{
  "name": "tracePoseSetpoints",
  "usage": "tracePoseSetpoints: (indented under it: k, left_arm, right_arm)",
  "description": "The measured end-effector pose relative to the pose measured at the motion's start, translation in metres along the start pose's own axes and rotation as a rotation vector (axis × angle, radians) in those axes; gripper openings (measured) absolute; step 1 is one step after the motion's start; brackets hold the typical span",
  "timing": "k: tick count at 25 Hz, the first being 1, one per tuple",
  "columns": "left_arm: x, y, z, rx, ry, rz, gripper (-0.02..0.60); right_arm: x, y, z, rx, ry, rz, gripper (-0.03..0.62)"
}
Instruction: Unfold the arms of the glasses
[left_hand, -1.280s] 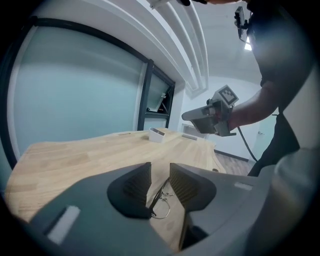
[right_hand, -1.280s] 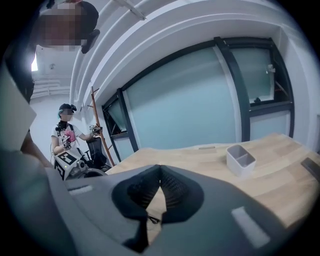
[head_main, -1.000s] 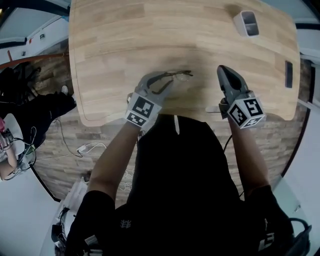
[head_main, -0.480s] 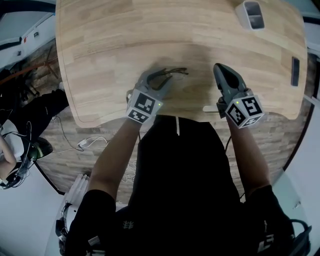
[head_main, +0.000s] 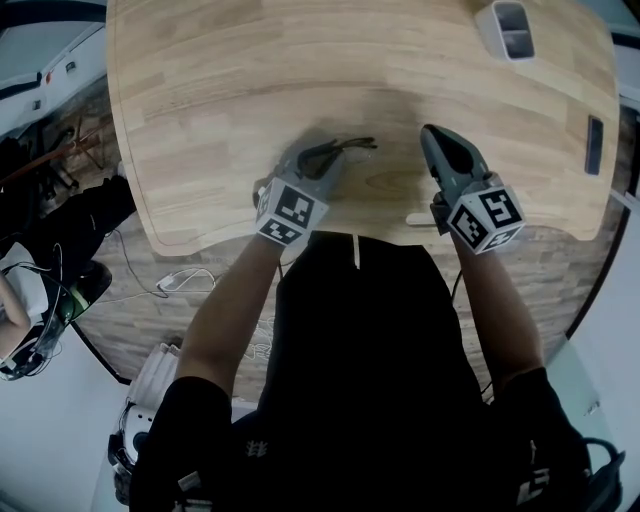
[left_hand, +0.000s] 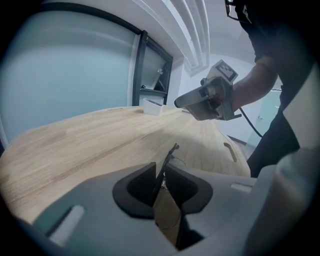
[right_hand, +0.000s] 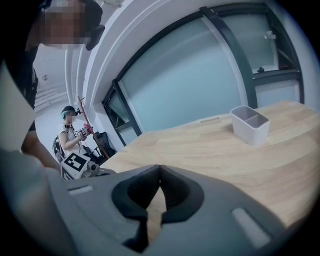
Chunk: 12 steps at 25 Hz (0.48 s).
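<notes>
Our left tool (head_main: 318, 158) has just been closing, and its pads now pinch a thin dark part of the glasses (head_main: 352, 146), perhaps one arm near the hinge. The rest of the frame pokes out past the tool's tips toward the right, low over the tabletop (head_main: 230, 80). We cannot tell whether the frame rests on the wood or hangs just above it. To the right of the glasses and apart from them, our right tool (head_main: 438, 138) is clenched with nothing between its pads, its tips aimed ahead and slightly down. Far ahead of that tool and a little to its right stands a white two-compartment holder (head_main: 505, 28), which plays no part here.

We judge the step in hand to be securing the glasses before an arm is swung out. To do it well, the left grip should be firm but light, since the pinched part is thin and could twist or slip. The right tool would need to open a little, come in from the side, catch the free arm near its tip, and swing it about the hinge in a smooth arc rather than pull straight
</notes>
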<state>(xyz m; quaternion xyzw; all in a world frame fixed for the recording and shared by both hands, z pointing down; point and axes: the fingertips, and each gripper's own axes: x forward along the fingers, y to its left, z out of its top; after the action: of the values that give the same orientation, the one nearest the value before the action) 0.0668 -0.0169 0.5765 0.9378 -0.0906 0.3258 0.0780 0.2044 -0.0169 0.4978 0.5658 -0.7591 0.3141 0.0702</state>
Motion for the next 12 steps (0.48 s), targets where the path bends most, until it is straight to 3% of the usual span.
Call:
tracePoseSetpoints:
  k: [6, 12]
  left_arm:
    - [-0.01, 0.001, 0.002, 0.009, -0.017, -0.009, 0.037]
    - [-0.017, 0.002, 0.006, 0.024, -0.036, -0.006, 0.037]
  right_arm:
    - [0.011, 0.018, -0.01, 0.01, 0.036, 0.041, 0.002]
    - [0.025, 0.049, -0.019, 0.047, 0.075, 0.191, 0.004]
